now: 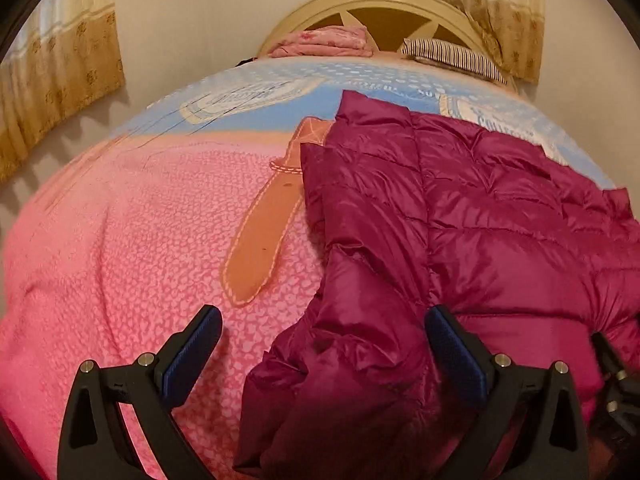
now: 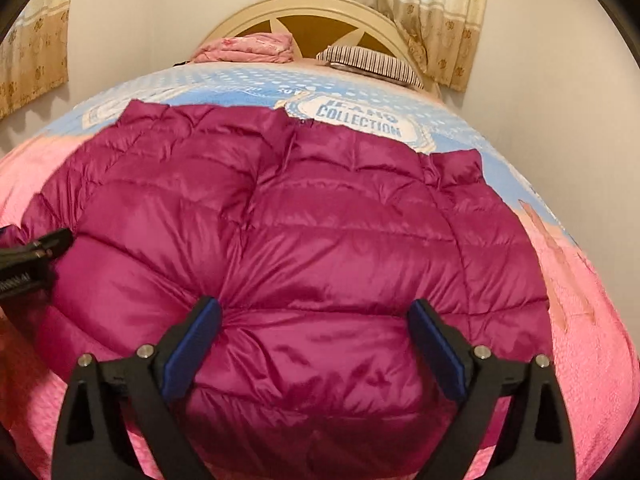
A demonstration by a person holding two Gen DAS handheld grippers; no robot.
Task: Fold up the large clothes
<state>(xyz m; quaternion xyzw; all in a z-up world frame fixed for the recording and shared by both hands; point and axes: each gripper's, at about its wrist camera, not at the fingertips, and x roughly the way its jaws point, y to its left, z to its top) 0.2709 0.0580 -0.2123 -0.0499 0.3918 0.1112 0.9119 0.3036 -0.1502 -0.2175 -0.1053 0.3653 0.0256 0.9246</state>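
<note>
A magenta quilted puffer jacket [image 2: 312, 216] lies spread on the pink and blue bed cover [image 2: 592, 360]. In the left wrist view the jacket [image 1: 460, 216] fills the right half, with a bunched part near the bottom. My left gripper [image 1: 322, 324] is open, its jaws wide apart over the jacket's left edge, holding nothing. My right gripper [image 2: 314, 316] is open above the jacket's near middle, holding nothing. The left gripper also shows at the left edge of the right wrist view [image 2: 36, 252].
The bed cover [image 1: 120, 260] has a printed orange belt pattern [image 1: 268, 220]. A folded pink blanket [image 2: 248, 52] and a striped pillow [image 2: 372, 60] lie at the cream headboard [image 2: 308, 8]. Curtains [image 2: 420, 12] hang behind, walls on both sides.
</note>
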